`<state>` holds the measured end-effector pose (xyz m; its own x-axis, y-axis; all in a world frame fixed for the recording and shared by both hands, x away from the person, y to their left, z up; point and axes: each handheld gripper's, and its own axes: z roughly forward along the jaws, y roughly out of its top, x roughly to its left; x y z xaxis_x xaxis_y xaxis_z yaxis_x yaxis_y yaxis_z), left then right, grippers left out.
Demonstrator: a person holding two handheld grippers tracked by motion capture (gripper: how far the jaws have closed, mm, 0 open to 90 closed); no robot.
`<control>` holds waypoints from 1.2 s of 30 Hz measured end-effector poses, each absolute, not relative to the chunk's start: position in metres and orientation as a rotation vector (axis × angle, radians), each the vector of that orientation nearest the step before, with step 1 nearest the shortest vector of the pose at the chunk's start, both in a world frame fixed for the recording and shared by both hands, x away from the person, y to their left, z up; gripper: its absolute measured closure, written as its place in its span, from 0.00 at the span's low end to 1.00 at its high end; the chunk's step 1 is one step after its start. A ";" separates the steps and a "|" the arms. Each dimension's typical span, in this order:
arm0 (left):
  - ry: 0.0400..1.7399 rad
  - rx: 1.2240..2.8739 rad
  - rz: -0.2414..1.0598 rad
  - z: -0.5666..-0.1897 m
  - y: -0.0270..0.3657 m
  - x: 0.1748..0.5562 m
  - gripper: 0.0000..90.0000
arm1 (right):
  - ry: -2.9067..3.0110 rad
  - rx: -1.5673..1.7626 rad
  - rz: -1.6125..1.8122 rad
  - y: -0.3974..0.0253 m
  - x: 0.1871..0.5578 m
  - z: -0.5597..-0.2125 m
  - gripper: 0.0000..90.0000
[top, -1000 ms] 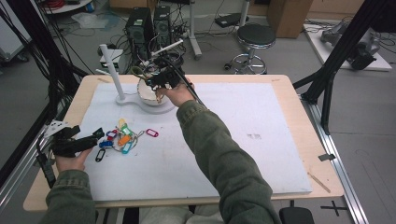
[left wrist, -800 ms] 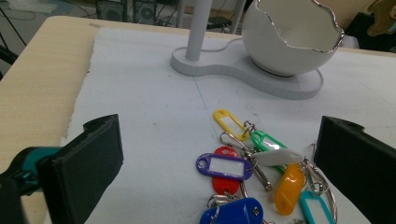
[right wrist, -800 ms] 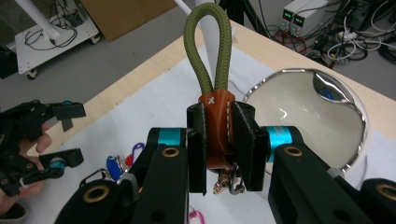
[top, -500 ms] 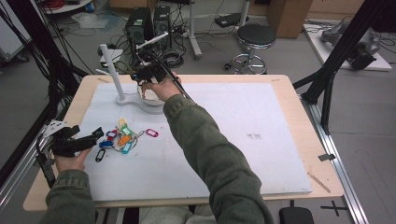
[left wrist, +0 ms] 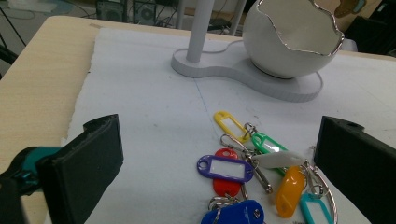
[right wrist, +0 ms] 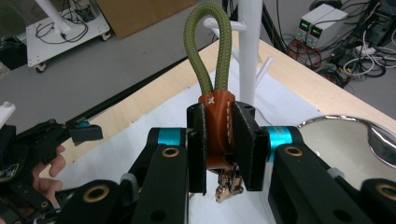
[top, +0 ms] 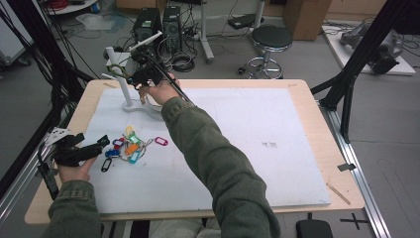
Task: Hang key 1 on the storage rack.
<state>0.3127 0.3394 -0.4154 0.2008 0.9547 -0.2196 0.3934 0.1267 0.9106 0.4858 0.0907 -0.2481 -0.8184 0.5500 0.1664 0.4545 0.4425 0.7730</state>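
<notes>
My right gripper (right wrist: 220, 114) is shut on a brown leather keychain (right wrist: 217, 140) whose green rope loop (right wrist: 208, 42) stands up above the jaws. The loop is close in front of the white peg stand's post (right wrist: 249, 51). In the high view this right gripper (top: 143, 77) hovers at the far left, beside the peg stand (top: 120, 74). My left gripper (left wrist: 219, 140) rests open at the mat's left edge, its jaws wide apart. Before it lies a pile of coloured key tags (left wrist: 247, 168). Seen from above, the left gripper (top: 96, 145) sits just left of that pile (top: 128, 148).
A white egg-shell bowl (left wrist: 289, 42) with a silver rim stands on the stand's base (left wrist: 224, 70). A pink tag (top: 161, 141) lies alone right of the pile. The white mat (top: 257, 148) stretches to the right on the wooden table (top: 327, 134).
My right gripper has carried the keychain leftward from above the bowl to the stand's post. The left gripper has stayed where it was.
</notes>
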 end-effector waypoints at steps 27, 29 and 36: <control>1.368 1.453 0.683 -0.416 0.340 0.313 0.02 | 2.563 0.973 1.291 0.112 0.518 -0.279 0.84; 1.368 1.456 0.679 -0.416 0.339 0.313 0.02 | 2.562 0.989 1.279 0.113 0.519 -0.281 0.84; 1.367 1.447 0.681 -0.415 0.339 0.312 0.02 | 2.554 1.032 1.230 0.119 0.523 -0.288 0.83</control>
